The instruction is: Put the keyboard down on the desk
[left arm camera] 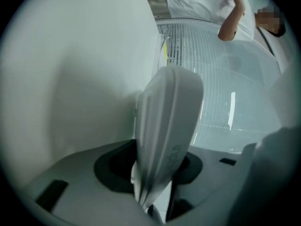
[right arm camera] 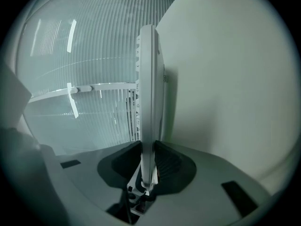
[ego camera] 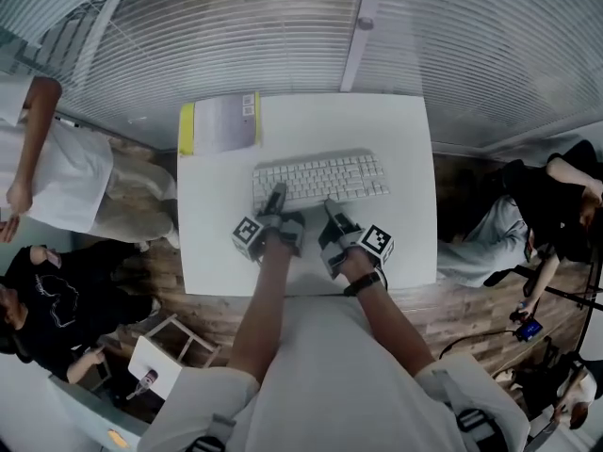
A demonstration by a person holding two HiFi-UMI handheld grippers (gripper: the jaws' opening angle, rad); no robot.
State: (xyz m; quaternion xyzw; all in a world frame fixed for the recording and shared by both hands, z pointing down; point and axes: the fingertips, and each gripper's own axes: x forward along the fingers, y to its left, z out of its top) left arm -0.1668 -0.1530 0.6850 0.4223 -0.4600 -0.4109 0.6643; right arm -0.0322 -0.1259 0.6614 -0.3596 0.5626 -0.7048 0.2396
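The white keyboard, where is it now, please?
Head view: keyboard at the white desk's centre, below the yellow-edged booklet, gripped by left tool and right tool.

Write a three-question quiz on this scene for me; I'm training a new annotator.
1. True or false: the keyboard is black.
2. The left gripper and right gripper: which is shut on the keyboard? A) left only B) right only C) both
3. Fill in: seen from the head view, the yellow-edged book lies at the desk's far ____ corner.
Key: 1 false; 2 C; 3 left.
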